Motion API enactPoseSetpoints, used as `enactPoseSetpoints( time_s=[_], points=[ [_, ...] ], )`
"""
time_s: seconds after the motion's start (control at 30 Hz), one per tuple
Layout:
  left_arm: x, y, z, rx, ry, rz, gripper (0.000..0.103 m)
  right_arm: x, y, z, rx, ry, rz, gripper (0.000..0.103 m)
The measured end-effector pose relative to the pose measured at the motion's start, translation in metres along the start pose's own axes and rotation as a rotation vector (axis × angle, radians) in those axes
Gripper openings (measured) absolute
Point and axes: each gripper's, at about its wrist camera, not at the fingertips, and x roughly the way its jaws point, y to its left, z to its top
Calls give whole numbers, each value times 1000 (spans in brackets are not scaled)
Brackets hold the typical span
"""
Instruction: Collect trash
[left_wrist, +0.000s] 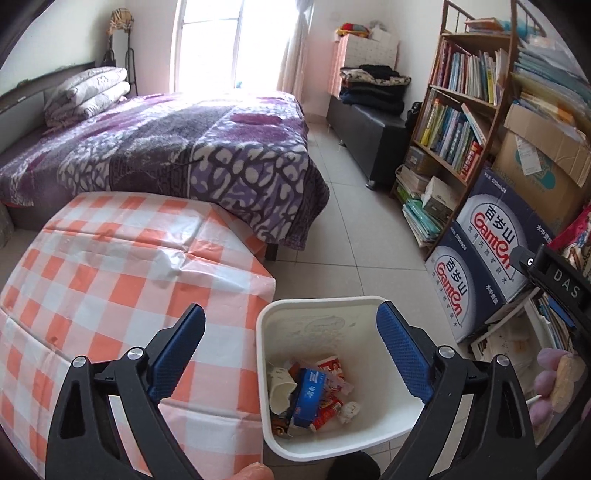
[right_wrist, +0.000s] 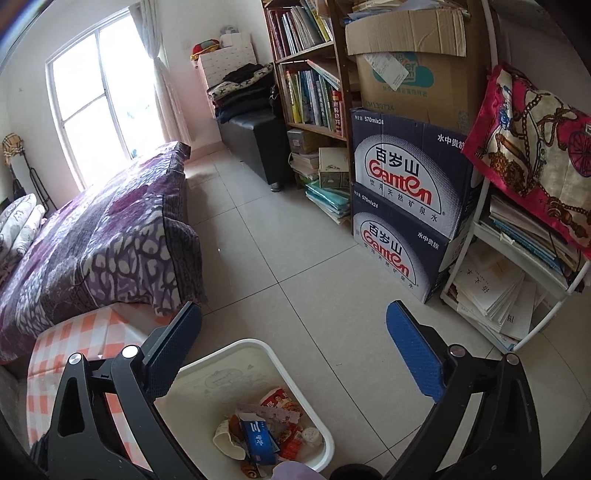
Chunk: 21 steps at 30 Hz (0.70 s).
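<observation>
Left wrist: bin (left_wrist: 369, 301) rim beside table (left_wrist: 110, 273) edge.

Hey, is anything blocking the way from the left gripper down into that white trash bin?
Nothing visible does. The left hand-held gripper hangs open and empty over the white bin, whose mouth has no lid. Only trash already dropped in, like the blue packet, lies at the bottom.

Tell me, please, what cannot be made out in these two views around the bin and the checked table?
- Near part of the white bin: left wrist view, behind the open left hand-held gripper; right wrist view, cut by the bottom edge.
- Lower trash: buried under the blue packet.
- Most of the checked table: right wrist view, behind the open right hand-held gripper.
</observation>
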Motion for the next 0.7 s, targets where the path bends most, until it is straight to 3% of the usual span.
enactPoseSetpoints(
  time_s=[0.17, 0.27, 0.53, 0.7],
  points=[
    [-32, 16, -10, 5, -123, 168, 94, -28, 17, -25, -123, -36, -3, 96],
    [-41, 28, -20, -3, -131, 238, 94, -40, 30, -48, -198, -71, -21, 96],
    [-46, 58, -48, -17, -98, 314, 94, -47, 56, -89, -271, -55, 20, 96],
    [-47, 71, -54, -37, -96, 335, 94, -52, 71, -102, -315, -90, 43, 96]
  ],
)
